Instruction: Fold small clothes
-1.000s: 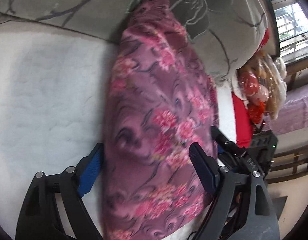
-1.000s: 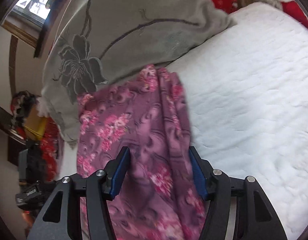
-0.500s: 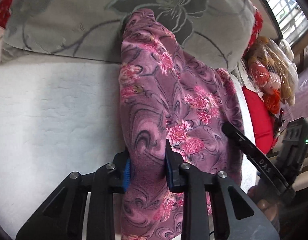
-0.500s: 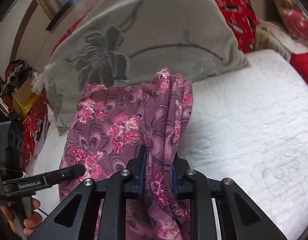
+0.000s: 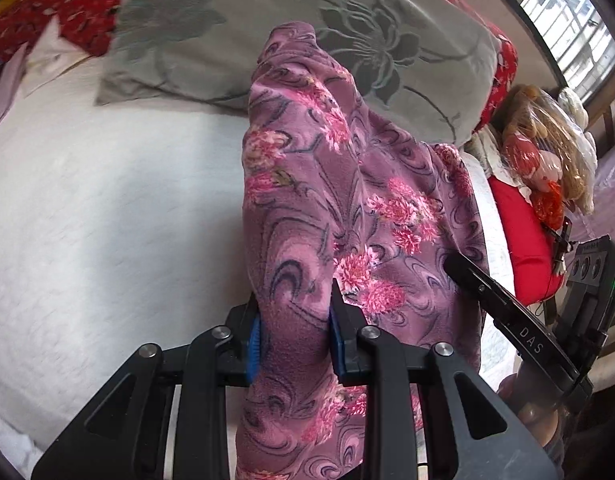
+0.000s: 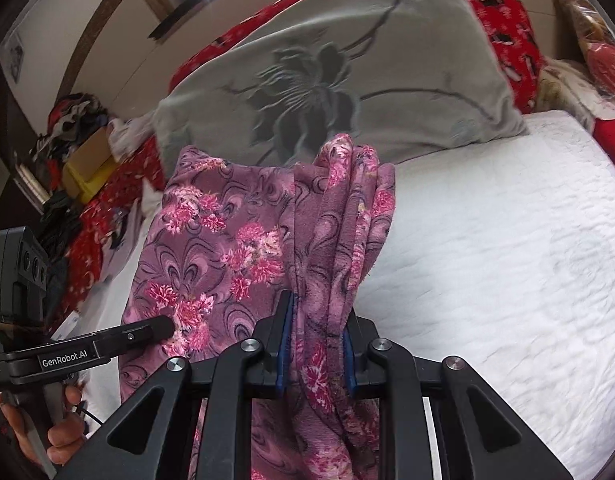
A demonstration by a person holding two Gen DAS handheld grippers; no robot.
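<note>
Fleece fills the middle of both views: a purple floral garment (image 5: 327, 208) lies lengthwise on the white quilted bed (image 5: 107, 220), its far end against a grey flower-print pillow (image 5: 387, 40). On the left side, the left gripper (image 5: 293, 336) is pinched onto a bunched fold of the cloth, blue pads pressed into it. To the right, the right gripper (image 6: 315, 350) is likewise clamped on gathered pleats of the same garment. Red bedding (image 6: 503, 28) sits behind the pillow.
</note>
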